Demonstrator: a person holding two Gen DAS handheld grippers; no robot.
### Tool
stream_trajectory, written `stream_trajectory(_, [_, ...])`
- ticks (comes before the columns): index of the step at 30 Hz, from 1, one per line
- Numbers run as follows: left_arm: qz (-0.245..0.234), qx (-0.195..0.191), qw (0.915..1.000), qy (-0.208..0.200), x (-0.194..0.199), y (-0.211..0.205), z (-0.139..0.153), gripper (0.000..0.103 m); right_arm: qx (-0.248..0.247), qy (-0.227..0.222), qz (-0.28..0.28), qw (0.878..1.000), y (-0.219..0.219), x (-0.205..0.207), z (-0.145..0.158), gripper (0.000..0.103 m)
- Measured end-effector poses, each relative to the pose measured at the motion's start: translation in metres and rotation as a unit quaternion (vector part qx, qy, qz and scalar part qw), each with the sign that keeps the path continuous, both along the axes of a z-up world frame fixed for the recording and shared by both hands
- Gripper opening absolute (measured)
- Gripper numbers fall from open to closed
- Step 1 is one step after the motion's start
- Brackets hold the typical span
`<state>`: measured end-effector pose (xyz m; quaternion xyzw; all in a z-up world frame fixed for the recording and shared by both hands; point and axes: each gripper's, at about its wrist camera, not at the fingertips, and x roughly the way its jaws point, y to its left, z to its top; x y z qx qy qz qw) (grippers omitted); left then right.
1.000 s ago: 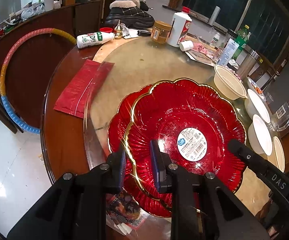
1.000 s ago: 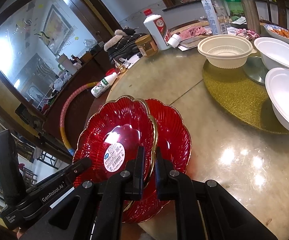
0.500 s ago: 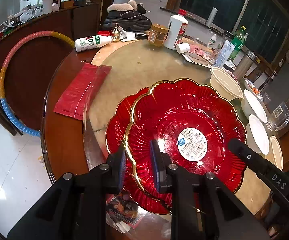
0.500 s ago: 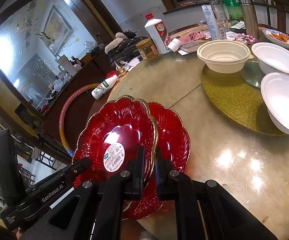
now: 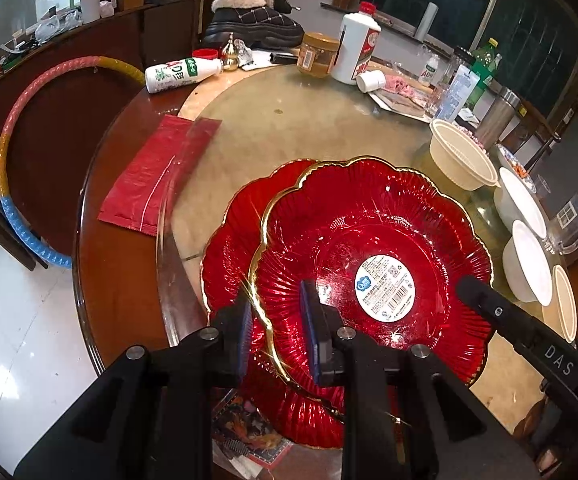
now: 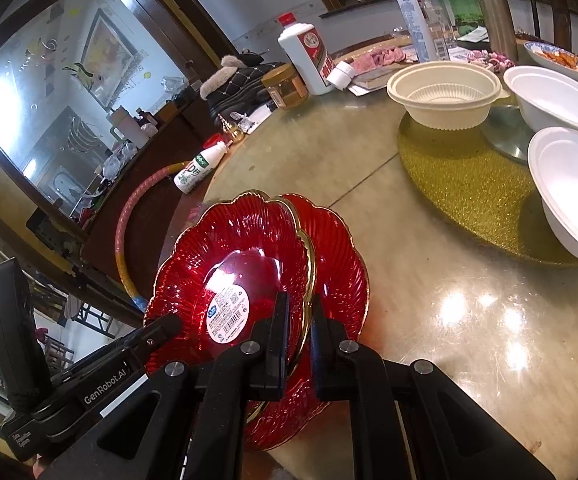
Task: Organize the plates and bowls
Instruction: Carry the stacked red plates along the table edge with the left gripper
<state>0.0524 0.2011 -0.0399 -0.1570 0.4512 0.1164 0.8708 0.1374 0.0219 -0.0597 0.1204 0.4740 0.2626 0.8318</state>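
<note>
Little has shifted since the earlier frames: both tools are kept clamped on the upper red plate (image 5: 373, 240), and only the far bowls sit slightly differently in view. The left tool (image 5: 277, 328) is closed on the plate's near-left rim, the right tool (image 6: 299, 332) is pinched nearly shut on its right rim. This plate is seen as glossy translucent red, ribbed and scalloped like a flower, edged in gold, with a round white barcode sticker (image 5: 385, 286) at its centre. It is held tilted over a matching lower red plate (image 5: 229, 248), which lies on the tabletop (image 5: 289, 128) at its near edge. Farther right, a cream bowl (image 6: 445, 94) and two white bowls (image 6: 557, 100) are set on a gold mat (image 6: 469, 184).
</note>
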Motion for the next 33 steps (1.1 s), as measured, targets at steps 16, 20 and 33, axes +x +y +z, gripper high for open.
stream_trajectory(16, [0.005,0.006,0.9999,0.012,0.009,0.005,-0.010,0.020,-0.015,0.010,0.003,1.000,0.011,0.008,-0.012,0.009])
stream_trajectory(20, [0.003,0.023,0.9997,0.007,0.009,0.003,-0.009,0.020,-0.016,0.012,0.002,1.000,0.010,0.008,-0.012,0.009])
stream_trajectory(33, [0.020,0.062,0.9979,-0.006,0.002,0.000,-0.006,0.020,-0.032,0.000,-0.001,0.999,0.012,0.003,-0.009,0.014])
